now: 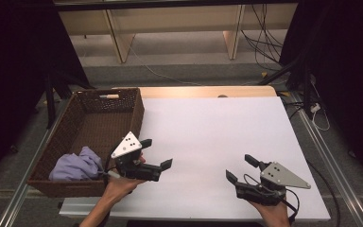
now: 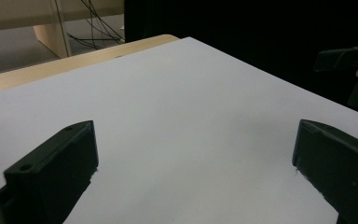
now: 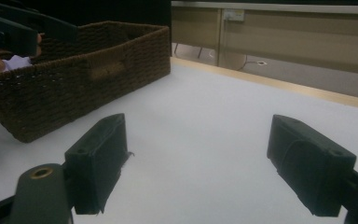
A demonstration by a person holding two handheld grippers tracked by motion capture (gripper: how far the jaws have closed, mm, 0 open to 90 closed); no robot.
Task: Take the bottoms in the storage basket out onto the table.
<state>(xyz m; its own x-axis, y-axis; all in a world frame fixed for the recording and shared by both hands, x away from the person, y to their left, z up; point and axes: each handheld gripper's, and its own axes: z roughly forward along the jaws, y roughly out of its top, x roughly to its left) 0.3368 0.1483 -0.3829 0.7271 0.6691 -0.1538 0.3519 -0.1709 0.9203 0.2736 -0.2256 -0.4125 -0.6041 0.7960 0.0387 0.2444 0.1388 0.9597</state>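
From above, we see our left claw (image 1: 156,152) wide apart just beside the long brown basket (image 1: 75,124), which runs away from us with purple cloth (image 1: 78,165) at its near end. Our right claw (image 1: 240,169) is apart too.

In the left claw view, white tabletop (image 2: 182,116) lies between the jaws.

In the right claw view, the basket (image 3: 84,84) sits left.

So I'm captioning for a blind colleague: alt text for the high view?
Two hand-held tongs, left and right, rest open on a white table. A wicker basket at left holds a lilac cloth.
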